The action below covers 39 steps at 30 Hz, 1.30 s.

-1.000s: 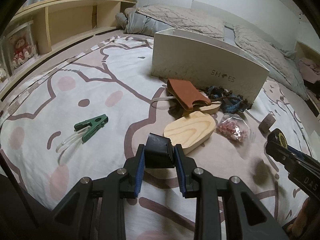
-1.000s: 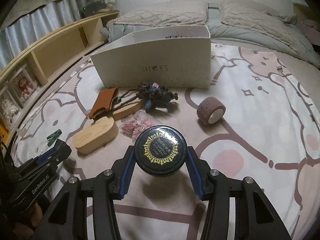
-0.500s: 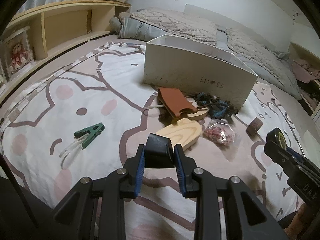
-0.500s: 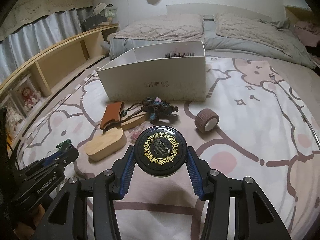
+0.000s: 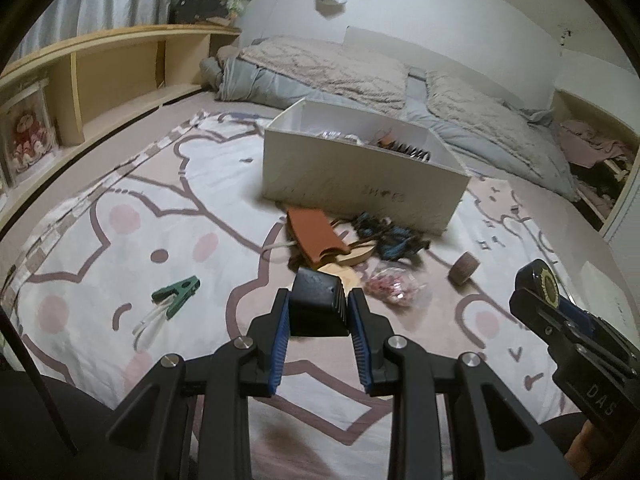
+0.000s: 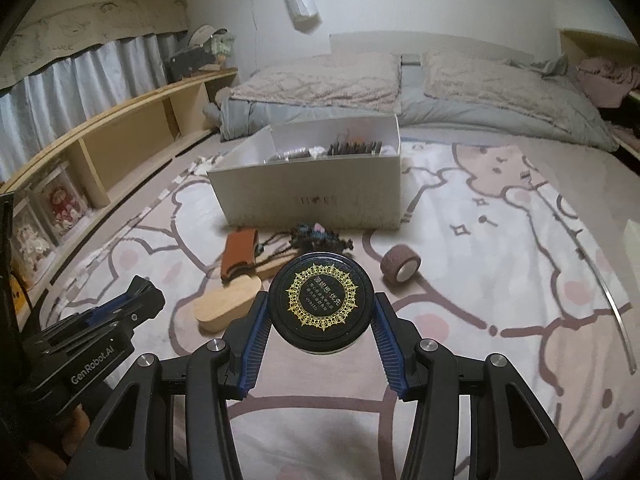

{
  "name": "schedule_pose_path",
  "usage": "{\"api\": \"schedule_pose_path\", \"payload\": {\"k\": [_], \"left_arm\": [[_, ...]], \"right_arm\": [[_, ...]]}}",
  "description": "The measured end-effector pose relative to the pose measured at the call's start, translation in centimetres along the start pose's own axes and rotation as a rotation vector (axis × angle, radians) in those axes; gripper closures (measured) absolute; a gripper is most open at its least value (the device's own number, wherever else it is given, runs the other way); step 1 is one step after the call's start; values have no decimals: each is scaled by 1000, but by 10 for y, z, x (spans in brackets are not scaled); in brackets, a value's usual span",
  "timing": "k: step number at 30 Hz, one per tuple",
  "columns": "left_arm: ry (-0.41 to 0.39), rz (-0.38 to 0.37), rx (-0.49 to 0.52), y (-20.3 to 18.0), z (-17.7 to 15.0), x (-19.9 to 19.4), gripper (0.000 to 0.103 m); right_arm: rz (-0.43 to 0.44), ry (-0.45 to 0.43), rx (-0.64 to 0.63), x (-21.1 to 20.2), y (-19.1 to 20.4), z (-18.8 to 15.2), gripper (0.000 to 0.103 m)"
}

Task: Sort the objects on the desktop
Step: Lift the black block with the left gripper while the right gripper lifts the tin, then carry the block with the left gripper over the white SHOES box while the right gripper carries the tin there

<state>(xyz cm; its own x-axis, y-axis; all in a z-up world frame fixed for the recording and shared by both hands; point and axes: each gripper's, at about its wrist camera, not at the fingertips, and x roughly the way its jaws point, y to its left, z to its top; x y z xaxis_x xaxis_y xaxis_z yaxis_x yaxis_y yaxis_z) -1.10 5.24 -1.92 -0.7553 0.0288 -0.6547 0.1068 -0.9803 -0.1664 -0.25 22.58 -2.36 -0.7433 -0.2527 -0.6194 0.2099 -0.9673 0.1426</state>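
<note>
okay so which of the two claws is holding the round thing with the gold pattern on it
The right claw: it is clamped on the round black tin with the gold ring on its lid. The left claw holds a plain, blocky black box instead.

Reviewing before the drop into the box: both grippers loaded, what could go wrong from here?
1. The round black jar is pinched at its curved sides by the right gripper; it might slip or rotate.
2. The white box already holds items at its far end; dropped objects may land on them.
3. The left gripper and its black block travel close beside the right; they could collide.
</note>
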Motion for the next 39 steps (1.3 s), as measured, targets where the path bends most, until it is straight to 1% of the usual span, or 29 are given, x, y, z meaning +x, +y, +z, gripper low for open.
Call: {"api": "schedule_pose_path", "payload": {"k": [12,16,23,34,39], "left_arm": [[-103,-72,29,-10,24,-61,74],[-128,-94,32,-13,30,-81,74],[-170,-131,63,-24,36,-110,74],[-192,-183,69,-34,56,-125,74],[-210,-186,83,-40,71,-120,74]], "right_arm": [[-11,-104,-39,-60,25,24,52],[-12,-137,-38,-76,29,31,52],[-17,-170,-18,-97,29,37,52],[-26,-216,7,-113,23,54,52],[-17,-233,9,-110,21,66,52]]}}
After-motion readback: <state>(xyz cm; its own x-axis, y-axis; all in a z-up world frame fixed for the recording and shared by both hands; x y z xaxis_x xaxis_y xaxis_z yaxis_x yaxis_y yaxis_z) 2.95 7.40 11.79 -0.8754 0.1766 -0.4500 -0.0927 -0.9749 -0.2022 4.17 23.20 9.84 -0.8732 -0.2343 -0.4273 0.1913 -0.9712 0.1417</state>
